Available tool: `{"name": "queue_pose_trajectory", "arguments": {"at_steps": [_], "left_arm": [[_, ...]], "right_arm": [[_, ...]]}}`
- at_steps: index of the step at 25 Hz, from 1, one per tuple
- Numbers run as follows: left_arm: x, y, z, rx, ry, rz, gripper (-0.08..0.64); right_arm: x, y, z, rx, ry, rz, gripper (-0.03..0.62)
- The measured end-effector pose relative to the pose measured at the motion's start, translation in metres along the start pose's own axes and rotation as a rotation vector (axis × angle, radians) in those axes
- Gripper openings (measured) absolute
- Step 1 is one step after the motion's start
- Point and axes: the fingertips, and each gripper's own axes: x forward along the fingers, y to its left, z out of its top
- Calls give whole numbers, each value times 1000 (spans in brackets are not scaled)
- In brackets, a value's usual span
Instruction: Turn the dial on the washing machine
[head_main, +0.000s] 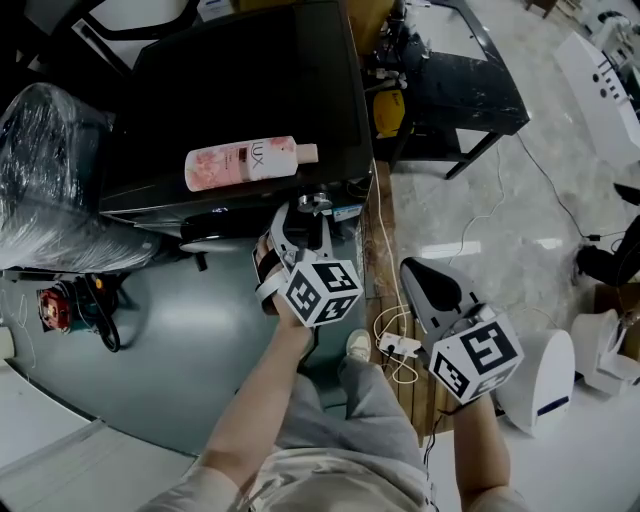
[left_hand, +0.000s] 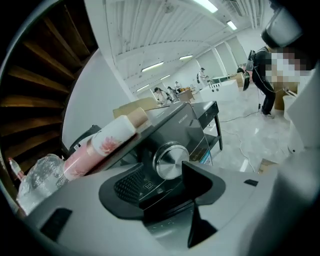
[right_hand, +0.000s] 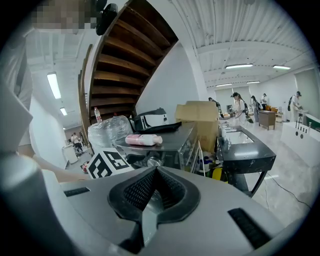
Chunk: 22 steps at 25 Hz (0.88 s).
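Room: open hall, one dark washing machine (head_main: 250, 80).
Left claw (left_hand: 167, 175): jaws wide, clamped on the dial (left_hand: 170, 161) at the machine's front panel.
Right claw (right_hand: 156, 172): closed, empty, well apart from the machine.
Hidden: one jaw covers the dial's lower edge.
Count: one dial, one pink bottle (head_main: 245, 163) lying on top, two claws.

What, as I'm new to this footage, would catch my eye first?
A pink bottle lies on its side atop the black washing machine. At the machine's front, the left gripper clasps the silver dial. The right gripper hangs shut off to the right, holding nothing.
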Motion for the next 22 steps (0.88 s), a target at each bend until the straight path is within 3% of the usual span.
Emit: {"name": "queue_pose_trajectory", "arguments": {"at_steps": [6,11,15,19,22], "left_arm": [[-38,28,-6,-45,-28,-42,252],[-83,64,-3,-12,-56,-18,252],[-124,96,4,-47,-80,-2,252],[-169,129,11,-97,-97,-13,252],[-205,156,19,-123,-127,-16,252]], "right_arm": [[-9,26,22,-17,-22,14,28],[-24,60,57,-79,-73,25,28],[-36,88,84,-121,-108,43,28],[-56,120,120,-55,-186,100,28],[-73,143,145,-67,-219,109,28]]}}
